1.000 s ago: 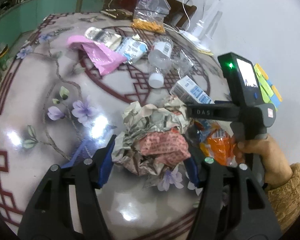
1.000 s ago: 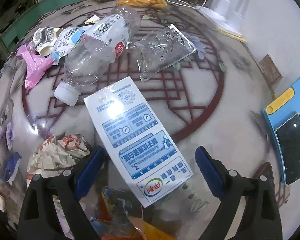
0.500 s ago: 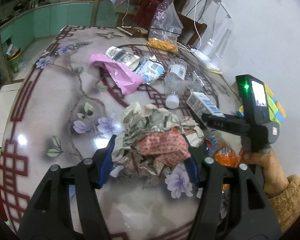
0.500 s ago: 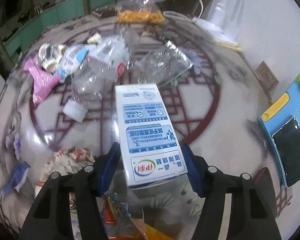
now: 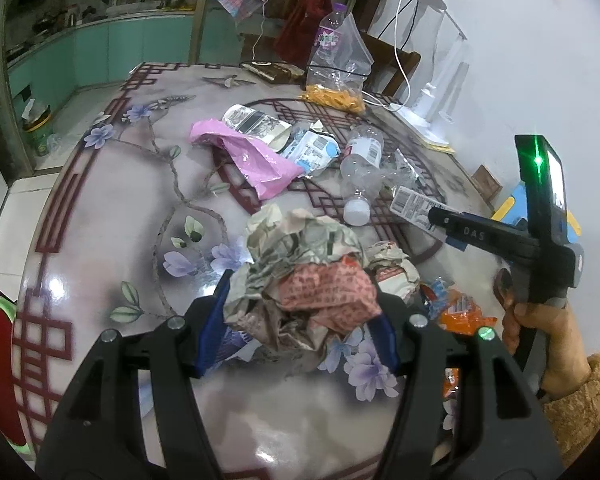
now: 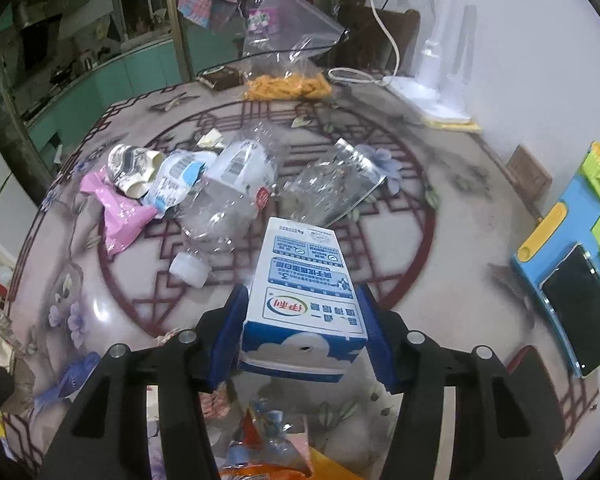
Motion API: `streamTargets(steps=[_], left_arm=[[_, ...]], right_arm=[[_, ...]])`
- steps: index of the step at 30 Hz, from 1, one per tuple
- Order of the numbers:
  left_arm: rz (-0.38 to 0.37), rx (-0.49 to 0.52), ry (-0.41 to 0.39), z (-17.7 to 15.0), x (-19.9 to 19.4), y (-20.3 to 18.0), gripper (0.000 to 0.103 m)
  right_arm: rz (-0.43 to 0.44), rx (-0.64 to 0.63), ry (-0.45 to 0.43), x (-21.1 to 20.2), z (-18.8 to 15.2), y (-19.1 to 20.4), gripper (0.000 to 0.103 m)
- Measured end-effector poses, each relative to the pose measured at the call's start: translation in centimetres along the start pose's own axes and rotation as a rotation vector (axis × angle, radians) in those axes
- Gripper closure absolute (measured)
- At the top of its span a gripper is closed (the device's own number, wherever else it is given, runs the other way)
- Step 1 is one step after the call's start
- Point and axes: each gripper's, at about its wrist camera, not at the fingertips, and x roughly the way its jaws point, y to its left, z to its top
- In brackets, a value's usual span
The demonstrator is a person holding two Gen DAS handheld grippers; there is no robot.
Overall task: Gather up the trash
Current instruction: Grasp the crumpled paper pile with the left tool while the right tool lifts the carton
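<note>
Left wrist view: the left hand-held gripper (image 5: 302, 322) pinches a crumpled paper wad (image 5: 300, 280) over the bench (image 5: 100, 240); a clear bag (image 5: 336, 68) with orange snacks stands far ahead.

Right wrist view: the right hand-held gripper (image 6: 302, 332), tilted down, has just been closing and now clamps a milk carton (image 6: 304, 292) between its pads.

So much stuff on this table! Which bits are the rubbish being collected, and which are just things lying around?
Rubbish for the job:
- milk carton, clamped in the right gripper
- crumpled paper wad, clamped in the left gripper
- clear plastic bottle
- pink plastic bag
- orange wrapper

Probably just lying about:
- white desk lamp
- phone on a blue tray
</note>
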Motion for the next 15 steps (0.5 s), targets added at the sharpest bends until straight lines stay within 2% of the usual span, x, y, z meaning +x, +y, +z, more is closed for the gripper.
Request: streamTargets(steps=[7,15], left_arm=[[0.010,-0.006,0.001,0.1,0.0,0.2,0.044],[0.020,-0.035,-0.012,0.2,-0.7,1.3,0.044]], right_arm=[[0.050,0.003,-0.024,-0.7,0.0,0.4,0.050],[0.042,-0.046,-0.014,-0.3,-0.5,1.7,0.050]])
